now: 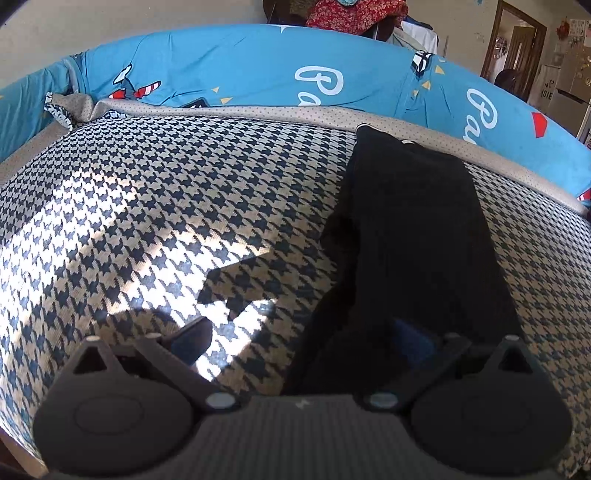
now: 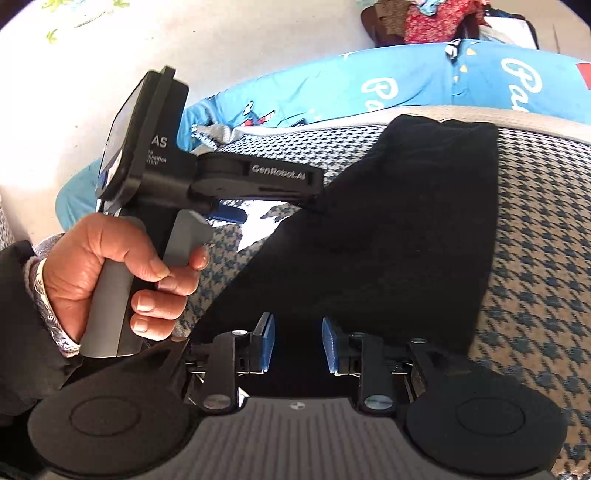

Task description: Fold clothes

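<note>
A black garment (image 1: 410, 229) lies as a long folded strip on the houndstooth bed cover (image 1: 155, 206), running from near me to the far edge. My left gripper (image 1: 301, 339) is open, wide apart, its right finger over the garment's near end and its left finger (image 1: 192, 336) over the cover. In the right wrist view the same garment (image 2: 399, 229) spreads under my right gripper (image 2: 298, 345), which is open with blue pads (image 2: 267, 343) just above the cloth. The left gripper body (image 2: 221, 173), held by a hand (image 2: 122, 266), reaches to the garment's left edge.
A blue printed quilt (image 1: 258, 74) is bunched along the far side of the bed. A grey dotted sheet edge (image 1: 229, 110) lies before it. Red floral cloth (image 1: 354, 14) is piled behind. A doorway (image 1: 517, 44) is at far right. Sunlight falls on the cover at left.
</note>
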